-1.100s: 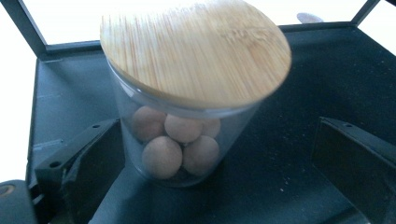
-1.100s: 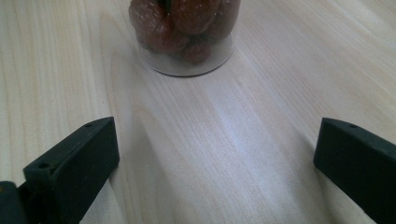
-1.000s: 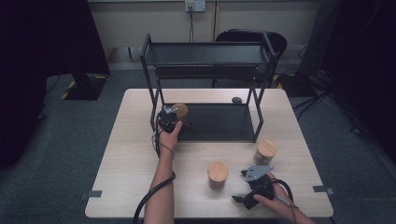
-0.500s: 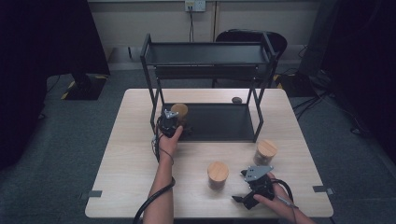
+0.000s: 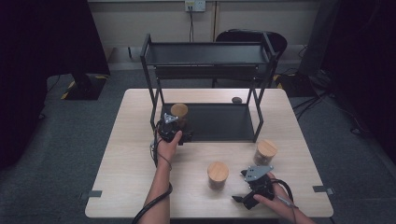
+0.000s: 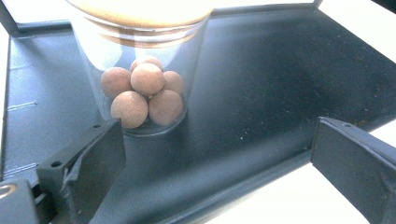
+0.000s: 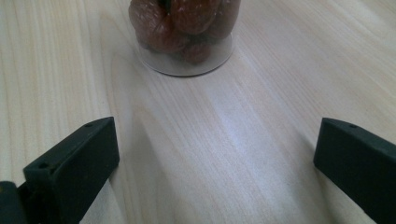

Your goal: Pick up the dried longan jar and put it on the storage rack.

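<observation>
While left gripper (image 6: 215, 177) gapes empty before shelf jar (image 6: 142, 70), careless withdrawal risks toppling it.

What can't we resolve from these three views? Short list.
- Jar on the shelf: lid cut off by the top edge of the left gripper view.
- Jar ahead of the right gripper: upper part cut off by the top edge of the right gripper view.
- Small dark object on the table: too small in the high view to identify.
</observation>
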